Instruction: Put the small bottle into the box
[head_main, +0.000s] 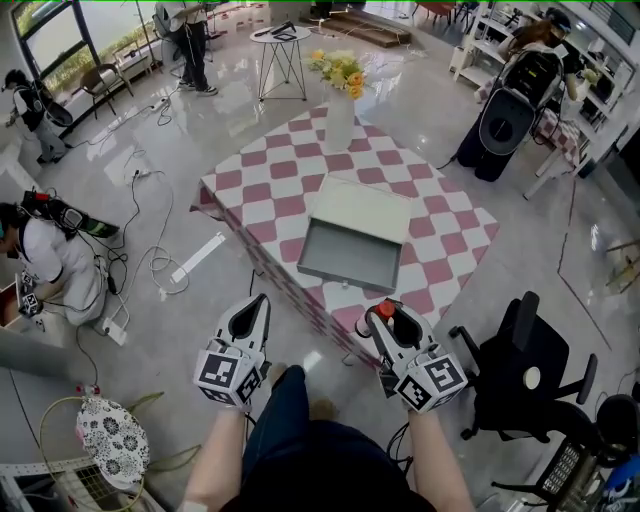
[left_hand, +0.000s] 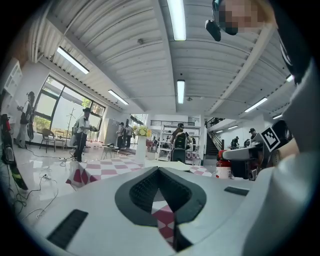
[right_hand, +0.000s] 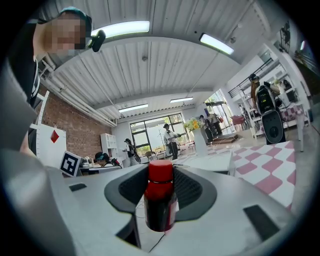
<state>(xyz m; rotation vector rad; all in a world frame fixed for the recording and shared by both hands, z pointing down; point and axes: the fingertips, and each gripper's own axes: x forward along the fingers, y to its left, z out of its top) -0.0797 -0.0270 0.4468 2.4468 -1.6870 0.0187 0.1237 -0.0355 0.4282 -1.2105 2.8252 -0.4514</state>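
The right claw (head_main: 388, 318) grips the small bottle (right_hand: 160, 195), red cap up between its pads, while the left claw (head_main: 258, 310) beside it is closed on nothing, and the open box (head_main: 350, 256) lies ahead of both claws on the checkered counter (head_main: 440, 235).

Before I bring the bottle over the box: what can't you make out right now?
- Small bottle: its base is hidden by the right gripper's body in the right gripper view; the head view shows only its red cap.
- Box: its own walls hide its inside in both gripper views.
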